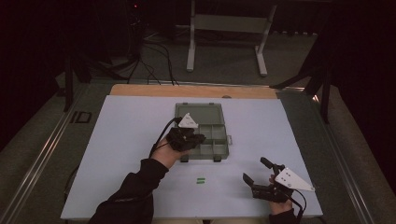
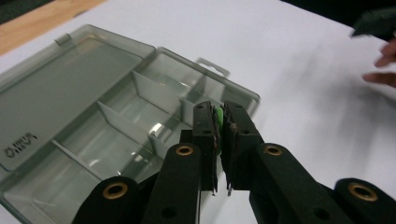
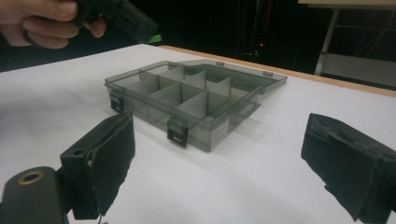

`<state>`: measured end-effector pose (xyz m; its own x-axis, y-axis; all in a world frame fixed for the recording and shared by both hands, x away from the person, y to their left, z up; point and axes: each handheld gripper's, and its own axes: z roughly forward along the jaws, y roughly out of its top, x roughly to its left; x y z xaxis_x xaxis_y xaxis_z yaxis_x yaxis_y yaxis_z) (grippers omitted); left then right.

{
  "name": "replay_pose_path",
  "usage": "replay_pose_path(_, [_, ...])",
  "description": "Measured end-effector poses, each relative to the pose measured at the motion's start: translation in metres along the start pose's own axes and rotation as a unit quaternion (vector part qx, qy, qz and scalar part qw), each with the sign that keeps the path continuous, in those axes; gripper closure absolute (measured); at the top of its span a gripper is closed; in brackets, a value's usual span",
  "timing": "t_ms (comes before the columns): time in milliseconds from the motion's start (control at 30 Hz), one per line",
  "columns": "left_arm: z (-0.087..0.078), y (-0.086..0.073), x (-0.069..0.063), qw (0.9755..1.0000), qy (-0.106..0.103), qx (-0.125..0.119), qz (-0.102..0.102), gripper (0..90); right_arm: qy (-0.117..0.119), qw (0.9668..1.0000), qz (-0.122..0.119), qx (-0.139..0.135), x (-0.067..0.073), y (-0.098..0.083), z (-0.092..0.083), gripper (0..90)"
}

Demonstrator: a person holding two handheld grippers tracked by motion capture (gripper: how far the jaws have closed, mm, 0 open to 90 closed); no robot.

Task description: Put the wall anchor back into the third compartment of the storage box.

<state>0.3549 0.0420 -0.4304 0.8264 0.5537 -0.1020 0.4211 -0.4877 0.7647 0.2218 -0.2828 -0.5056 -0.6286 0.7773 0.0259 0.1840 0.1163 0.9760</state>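
A clear grey compartment box (image 1: 215,140) lies open at the middle of the white mat, its lid (image 1: 200,113) flat behind it. My left gripper (image 1: 198,138) hovers over the box's front-left compartments. In the left gripper view it (image 2: 218,111) is shut on a small green piece (image 2: 217,116) above a compartment near the box's (image 2: 70,107) edge. Two small green pieces (image 1: 201,180) lie on the mat in front of the box. My right gripper (image 1: 255,169) is open near the front right, nothing between its jaws, facing the box (image 3: 187,98).
The white mat (image 1: 116,140) covers a wooden table whose far edge (image 1: 187,90) shows beyond it. A grey stand (image 1: 229,28) and cables stand on the dark floor behind. In the right gripper view the other hand (image 3: 42,21) shows at upper left.
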Motion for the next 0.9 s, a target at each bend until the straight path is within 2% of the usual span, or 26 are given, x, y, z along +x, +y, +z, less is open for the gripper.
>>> replay_pose_path(167, [0.010, 0.008, 0.006, 0.9995, 0.022, -0.002, -0.023, 83.1, 0.001, 1.0000, 0.001, -0.001, -0.001, 0.000, 0.000, 9.7])
replay_pose_path(367, [0.023, 0.012, 0.011, 0.9973, 0.047, -0.004, -0.056, 83.0, 0.002, 1.0000, 0.001, 0.001, 0.000, -0.001, 0.000, 9.7])
replay_pose_path(467, [0.031, 0.012, 0.014, 0.9956, 0.060, 0.001, -0.071, 83.0, 0.002, 1.0000, 0.000, 0.001, 0.000, 0.000, 0.000, 9.7])
replay_pose_path(567, [0.039, 0.013, 0.017, 0.9936, 0.065, 0.002, -0.093, 83.0, 0.001, 1.0000, 0.002, 0.001, 0.000, -0.001, 0.000, 9.7])
replay_pose_path(733, [0.052, 0.016, 0.017, 0.9916, 0.076, 0.015, -0.103, 83.0, 0.003, 1.0000, 0.001, 0.001, 0.000, -0.001, 0.001, 9.7])
replay_pose_path(900, [0.061, 0.016, 0.019, 0.9880, 0.093, 0.029, -0.119, 82.9, 0.003, 1.0000, 0.002, 0.001, -0.001, -0.002, 0.001, 9.7])
